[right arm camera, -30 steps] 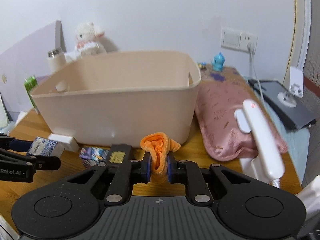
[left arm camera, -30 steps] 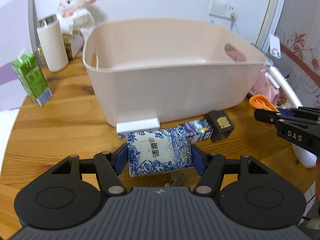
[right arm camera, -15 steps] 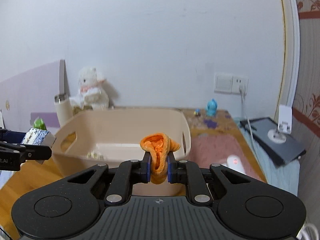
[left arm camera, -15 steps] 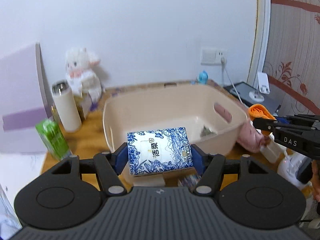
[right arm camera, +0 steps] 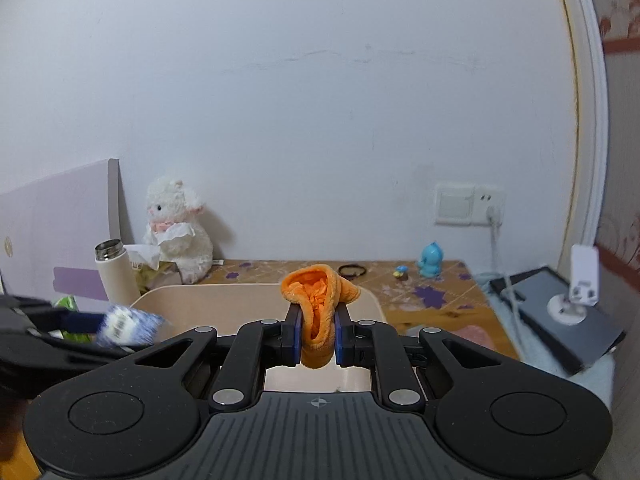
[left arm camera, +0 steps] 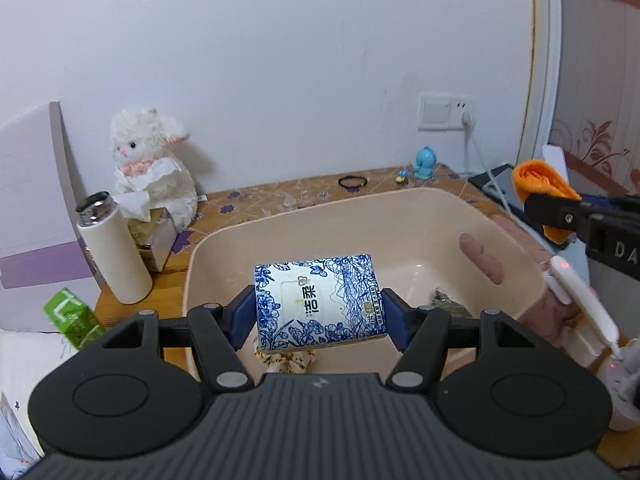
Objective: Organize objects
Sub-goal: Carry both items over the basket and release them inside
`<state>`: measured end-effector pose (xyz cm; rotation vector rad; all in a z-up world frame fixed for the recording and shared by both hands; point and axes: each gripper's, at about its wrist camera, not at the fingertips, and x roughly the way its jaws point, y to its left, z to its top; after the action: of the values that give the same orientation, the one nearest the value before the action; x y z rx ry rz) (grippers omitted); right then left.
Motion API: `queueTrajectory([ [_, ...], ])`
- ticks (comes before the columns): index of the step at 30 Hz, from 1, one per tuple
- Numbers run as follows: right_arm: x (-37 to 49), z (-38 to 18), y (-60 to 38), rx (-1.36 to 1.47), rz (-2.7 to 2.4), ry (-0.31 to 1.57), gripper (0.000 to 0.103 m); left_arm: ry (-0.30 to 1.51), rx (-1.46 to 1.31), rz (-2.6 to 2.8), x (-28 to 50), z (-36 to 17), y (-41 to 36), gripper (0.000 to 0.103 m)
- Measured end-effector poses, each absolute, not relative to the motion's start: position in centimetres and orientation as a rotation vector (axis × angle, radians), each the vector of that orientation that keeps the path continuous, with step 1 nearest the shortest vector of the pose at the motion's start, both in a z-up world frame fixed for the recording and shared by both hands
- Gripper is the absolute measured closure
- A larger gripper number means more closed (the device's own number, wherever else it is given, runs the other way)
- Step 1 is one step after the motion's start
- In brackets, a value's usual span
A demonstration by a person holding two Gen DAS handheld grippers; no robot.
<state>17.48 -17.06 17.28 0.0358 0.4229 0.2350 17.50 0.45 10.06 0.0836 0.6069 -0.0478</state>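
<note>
Left gripper: closed on a blue-and-white tissue pack, clamped at its two short ends by the blue pads. The pack is held at lower centre of the left wrist view, above the near part of the beige bin. Its long axis runs left to right across the frame, with the printed face turned up toward the camera. Chinese characters are printed down the middle of that face; the small print on the right-hand strip is too small to be read.

Right gripper: closed on an orange cloth, pinched low at frame centre. The cloth stands upright, its folded opening facing the camera and its top bulging above the pads. In the left wrist view the same gripper is seen at the right edge, lettered "DA", the rest being cut off.

Bin interior: a small patterned item lies on the floor at the right.

Left of the bin: a green carton, a white flask.

Far edge, by the wall: a white plush lamb, a black hair tie, a blue figurine.
</note>
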Motion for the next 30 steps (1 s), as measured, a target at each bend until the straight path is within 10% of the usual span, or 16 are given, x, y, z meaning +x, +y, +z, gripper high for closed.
queueTrajectory([
  [14,23.4,11.1,-14.3,-0.005,0.230,0.647,0.086,0.792,0.106,-0.019,23.6,4.0,0.7,0.036],
  [22,21.9,12.4,-14.7,0.014,0.250,0.591,0.030,0.730,0.084,-0.025,21.9,5.7,1.7,0.022],
  [30,17.9,14.4,-14.7,-0.045,0.258,0.530,0.012,0.673,0.096,-0.029,18.2,7.9,2.1,0.020],
])
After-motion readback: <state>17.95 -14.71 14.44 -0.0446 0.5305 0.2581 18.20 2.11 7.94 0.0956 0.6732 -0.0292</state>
